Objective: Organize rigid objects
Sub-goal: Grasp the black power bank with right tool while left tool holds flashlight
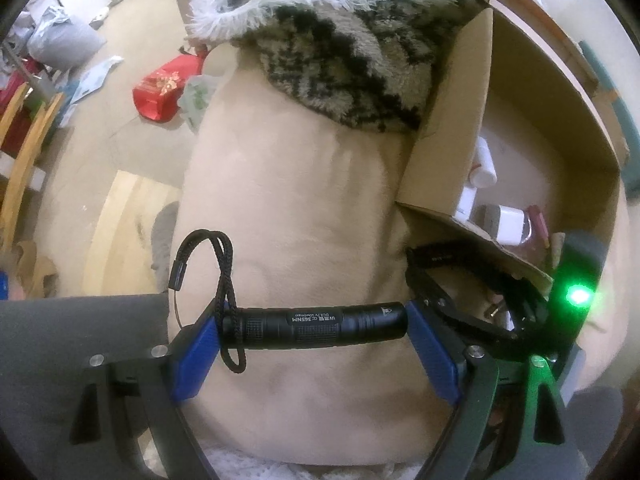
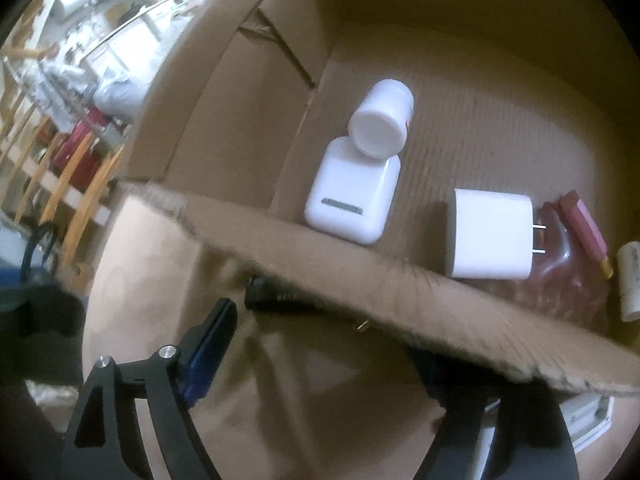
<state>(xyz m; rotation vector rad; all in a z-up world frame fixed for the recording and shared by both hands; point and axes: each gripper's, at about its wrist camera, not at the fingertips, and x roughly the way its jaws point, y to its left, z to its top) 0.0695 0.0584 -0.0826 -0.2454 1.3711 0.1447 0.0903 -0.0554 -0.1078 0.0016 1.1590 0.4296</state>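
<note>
The left gripper (image 1: 314,322) was clamped lengthwise on a black flashlight (image 1: 314,322) above the beige cushion (image 1: 288,184), beside the cardboard box (image 1: 444,120). The right gripper (image 2: 320,344) stood apart, empty, at the box's flap.

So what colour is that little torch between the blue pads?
Black, the torch, clearest in the left wrist view.

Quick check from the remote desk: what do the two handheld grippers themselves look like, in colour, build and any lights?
Both share one build: black plastic linkage frames with silver pivot bolts and flat blue finger pads. On the left gripper the right-hand strut glows green beside a lit green indicator light. The right gripper shows one blue pad clearly; its other finger is hidden behind the cardboard box flap. No cables or sleeves are visible.
</note>
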